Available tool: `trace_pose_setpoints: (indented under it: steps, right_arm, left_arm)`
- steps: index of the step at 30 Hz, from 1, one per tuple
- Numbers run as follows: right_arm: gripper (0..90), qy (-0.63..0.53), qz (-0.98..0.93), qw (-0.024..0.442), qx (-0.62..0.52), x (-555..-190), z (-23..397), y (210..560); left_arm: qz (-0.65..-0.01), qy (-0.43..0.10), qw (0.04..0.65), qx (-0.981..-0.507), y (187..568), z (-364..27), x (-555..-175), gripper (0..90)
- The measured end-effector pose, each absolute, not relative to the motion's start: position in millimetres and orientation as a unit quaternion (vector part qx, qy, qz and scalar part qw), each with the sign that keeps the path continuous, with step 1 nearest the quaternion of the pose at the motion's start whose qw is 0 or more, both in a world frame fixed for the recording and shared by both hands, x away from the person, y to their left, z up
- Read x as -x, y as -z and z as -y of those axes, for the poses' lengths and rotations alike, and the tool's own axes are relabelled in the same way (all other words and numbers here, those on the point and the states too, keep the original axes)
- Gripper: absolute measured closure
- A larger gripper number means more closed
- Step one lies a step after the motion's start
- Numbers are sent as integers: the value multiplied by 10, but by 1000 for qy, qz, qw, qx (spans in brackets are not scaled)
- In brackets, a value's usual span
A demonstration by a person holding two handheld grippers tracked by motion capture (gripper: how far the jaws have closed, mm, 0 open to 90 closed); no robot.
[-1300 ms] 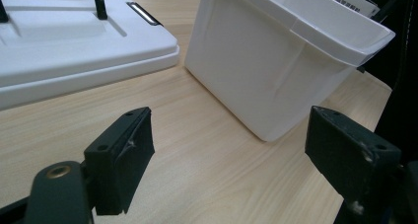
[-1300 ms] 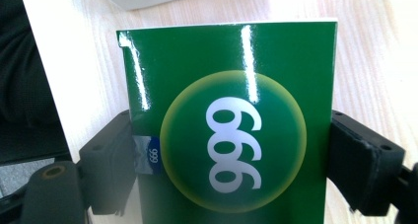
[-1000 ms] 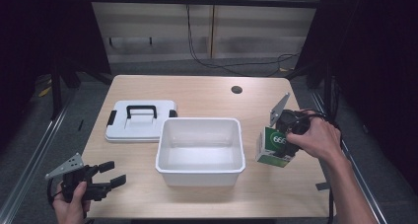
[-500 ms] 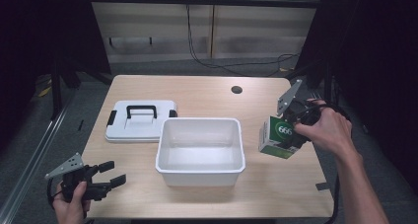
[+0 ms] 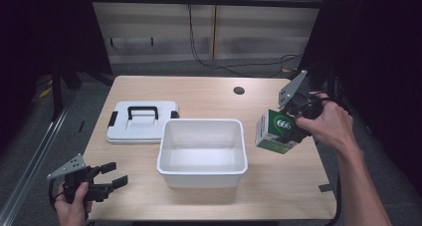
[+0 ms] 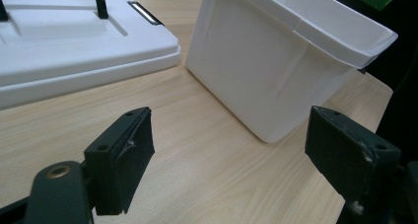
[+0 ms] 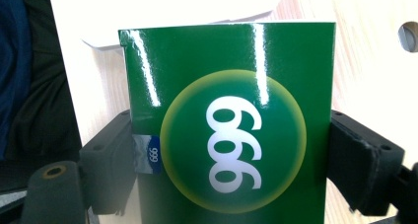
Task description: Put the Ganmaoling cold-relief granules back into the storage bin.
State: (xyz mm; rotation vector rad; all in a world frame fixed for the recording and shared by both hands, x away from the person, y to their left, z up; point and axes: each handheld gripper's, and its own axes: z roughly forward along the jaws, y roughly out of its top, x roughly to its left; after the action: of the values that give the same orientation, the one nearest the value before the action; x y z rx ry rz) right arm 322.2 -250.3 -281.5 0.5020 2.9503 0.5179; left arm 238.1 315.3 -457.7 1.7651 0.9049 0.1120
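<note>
Green "666" carton (image 5: 276,131) is the thing being moved, but going left to right, the left gripper (image 5: 115,175) comes first: it sits at the near-left corner of the table (image 5: 209,94), jaws spread wide with nothing between them, pointing toward the bin. In the left gripper view its 2 black jaws frame bare wood and the bin's near wall. Farther back on the left lies the white lid (image 5: 142,121) with its black handle, flat on the table and just beside the bin's far-left corner. In the middle stands the white plastic bin (image 5: 202,165), open and with nothing inside. To its right, the right gripper (image 5: 293,127) has the carton clamped by its 2 sides, as the right gripper view (image 7: 226,135) shows clearly. The carton is tilted and appears lifted off the table, just right of the bin's right rim.

Judging from this, the pick is done. Carrying the carton over the rim, releasing it inside, and probably fitting the lid are left.
</note>
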Motion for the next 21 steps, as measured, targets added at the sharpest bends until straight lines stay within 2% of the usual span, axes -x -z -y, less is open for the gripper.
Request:
trace_pose_setpoints:
  steps: [21]
  right_arm:
    - [160, -176, -974, 67, -126, -3242, 2181, 2483]
  left_arm:
    - [-378, -45, 547, -746, 4574, -3148, -2384, 186]
